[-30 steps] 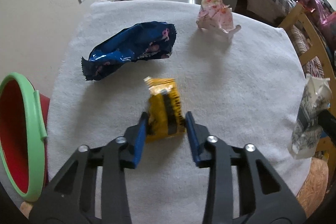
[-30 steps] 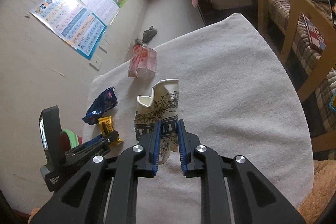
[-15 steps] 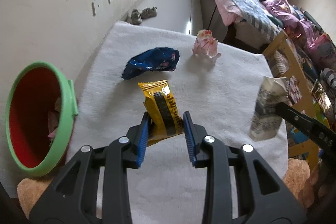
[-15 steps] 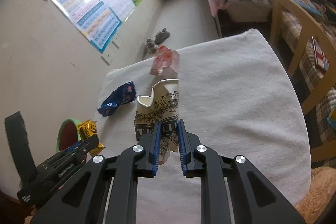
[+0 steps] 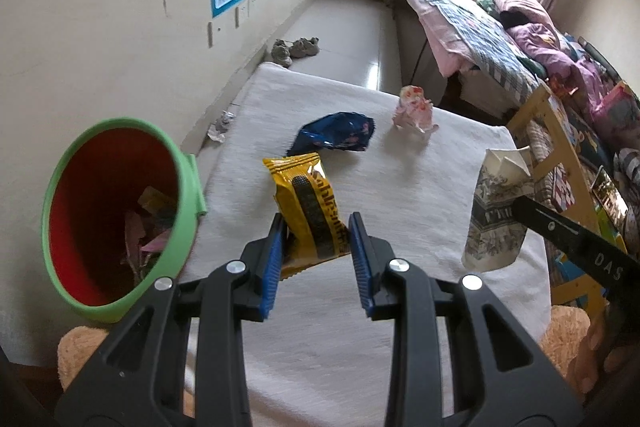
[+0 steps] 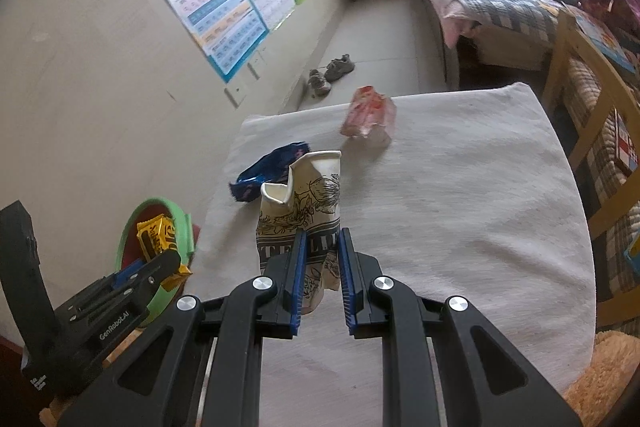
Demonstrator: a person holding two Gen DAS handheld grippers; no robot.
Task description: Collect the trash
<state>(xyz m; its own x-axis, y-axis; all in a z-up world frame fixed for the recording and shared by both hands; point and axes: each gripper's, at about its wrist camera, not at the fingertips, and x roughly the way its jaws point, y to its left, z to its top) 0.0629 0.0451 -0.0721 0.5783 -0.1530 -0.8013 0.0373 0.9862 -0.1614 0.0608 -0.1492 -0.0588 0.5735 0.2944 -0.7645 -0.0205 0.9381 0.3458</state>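
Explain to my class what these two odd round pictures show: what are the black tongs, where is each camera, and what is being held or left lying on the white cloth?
No robot: a person holds a two-finger gripper in each hand, with a fisheye camera looking along its fingers. In the left camera, the left gripper clamps a yellow snack wrapper beside a red bin with a green rim. In the right camera, the right gripper clamps a crumpled paper cup. A blue wrapper and a pink wrapper lie on the white cloth.
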